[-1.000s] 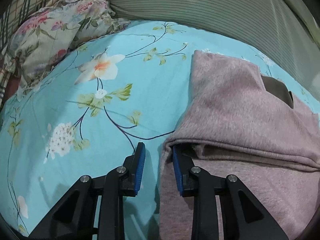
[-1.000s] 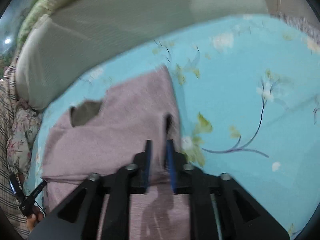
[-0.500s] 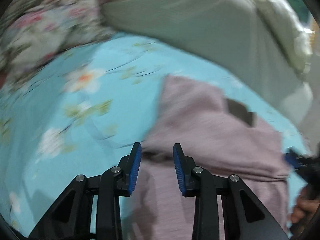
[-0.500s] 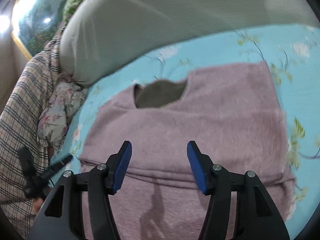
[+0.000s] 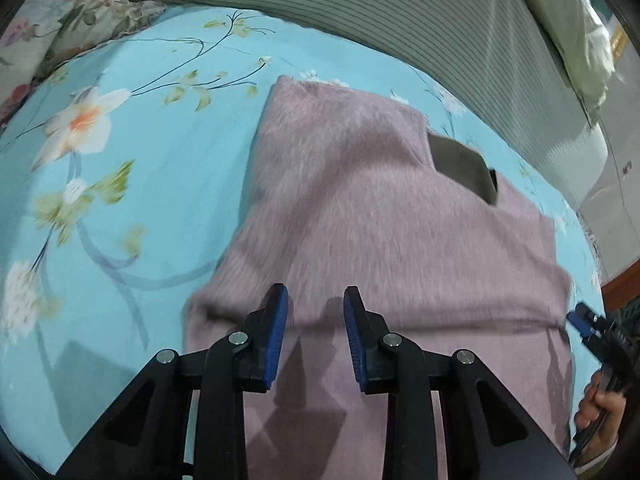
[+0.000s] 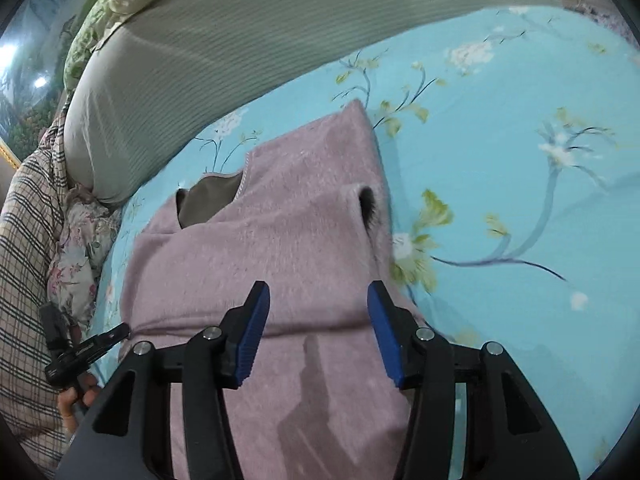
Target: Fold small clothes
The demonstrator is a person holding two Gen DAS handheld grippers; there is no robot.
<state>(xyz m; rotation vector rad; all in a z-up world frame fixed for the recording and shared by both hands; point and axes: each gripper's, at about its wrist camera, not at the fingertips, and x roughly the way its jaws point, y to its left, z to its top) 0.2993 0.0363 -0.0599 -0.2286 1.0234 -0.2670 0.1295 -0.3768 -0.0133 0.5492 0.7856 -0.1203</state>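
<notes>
A fuzzy mauve sweater [image 5: 360,208] lies flat on the turquoise floral bedsheet [image 5: 132,184], its sleeves folded in over the body and its grey neck opening [image 5: 460,160] toward the pillows. It also shows in the right wrist view [image 6: 280,248]. My left gripper [image 5: 316,336] is open and empty, hovering over the sweater's lower left part. My right gripper [image 6: 318,328] is open wide and empty, over the sweater's lower right part. Each gripper appears at the edge of the other's view: the right gripper [image 5: 600,336] and the left gripper [image 6: 84,348].
A long grey-green striped bolster [image 5: 400,12] lies along the head of the bed. A floral pillow [image 5: 72,4] and a plaid blanket [image 6: 24,240] lie on the left side. A wooden edge [image 5: 624,284] shows at the bed's right.
My right gripper let go of the folded sleeve, opened wide and pulled back. My left gripper moved right from the sweater's left edge to over its body, jaws staying open.
</notes>
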